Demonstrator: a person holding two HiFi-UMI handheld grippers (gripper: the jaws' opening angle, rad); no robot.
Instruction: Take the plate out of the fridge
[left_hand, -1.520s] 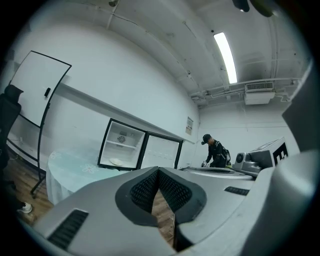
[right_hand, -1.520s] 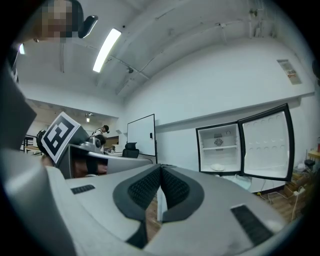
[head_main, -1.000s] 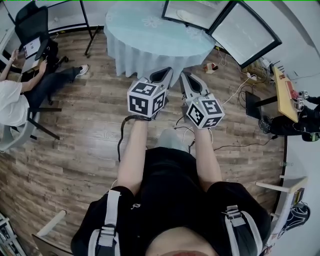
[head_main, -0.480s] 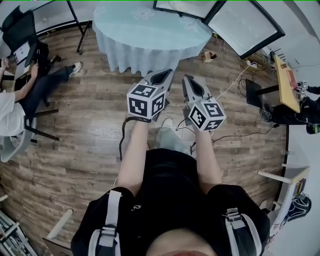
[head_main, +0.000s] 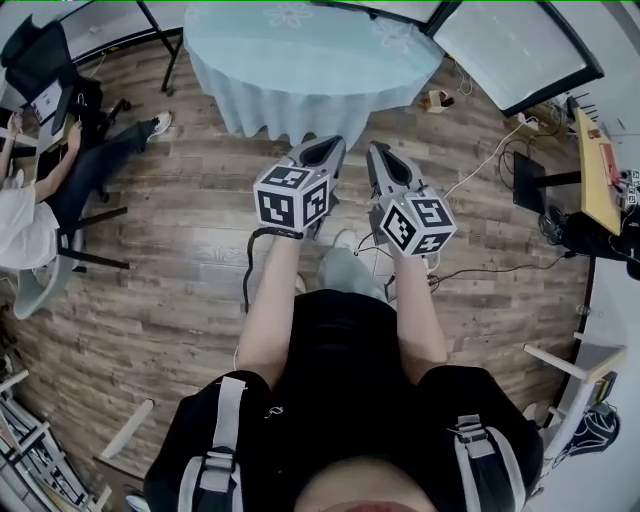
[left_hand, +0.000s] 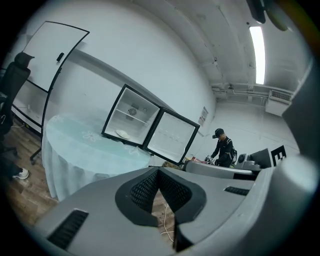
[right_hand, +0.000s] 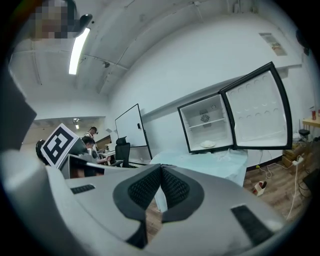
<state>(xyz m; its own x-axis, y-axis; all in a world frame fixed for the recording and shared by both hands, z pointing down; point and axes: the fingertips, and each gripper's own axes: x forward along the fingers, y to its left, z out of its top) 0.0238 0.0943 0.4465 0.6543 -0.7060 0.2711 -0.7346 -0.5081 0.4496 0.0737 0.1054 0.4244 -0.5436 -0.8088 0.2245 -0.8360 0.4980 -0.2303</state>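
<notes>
A white plate (left_hand: 122, 133) (right_hand: 207, 144) lies on the floor of a small open fridge (left_hand: 113, 111) (right_hand: 192, 125). The fridge stands on a round table with a pale blue cloth (head_main: 300, 60) (left_hand: 75, 150) (right_hand: 210, 162). Its door (head_main: 510, 45) (left_hand: 172, 142) (right_hand: 260, 115) hangs wide open to the right. My left gripper (head_main: 322, 152) (left_hand: 158, 172) and right gripper (head_main: 383, 158) (right_hand: 161, 167) are held side by side over the wooden floor. Both point at the table, well short of it. Both are shut, with nothing between the pads.
A seated person (head_main: 30, 200) and an office chair (head_main: 40, 50) are at the left. A whiteboard (left_hand: 45, 65) stands left of the table. Cables (head_main: 480, 170) trail on the floor at the right, near a desk (head_main: 600, 170). A standing person (left_hand: 223, 150) is beyond the fridge door.
The table and fridge have slid toward the top of the head view. Both grippers keep their place in front of the person and stay shut.
</notes>
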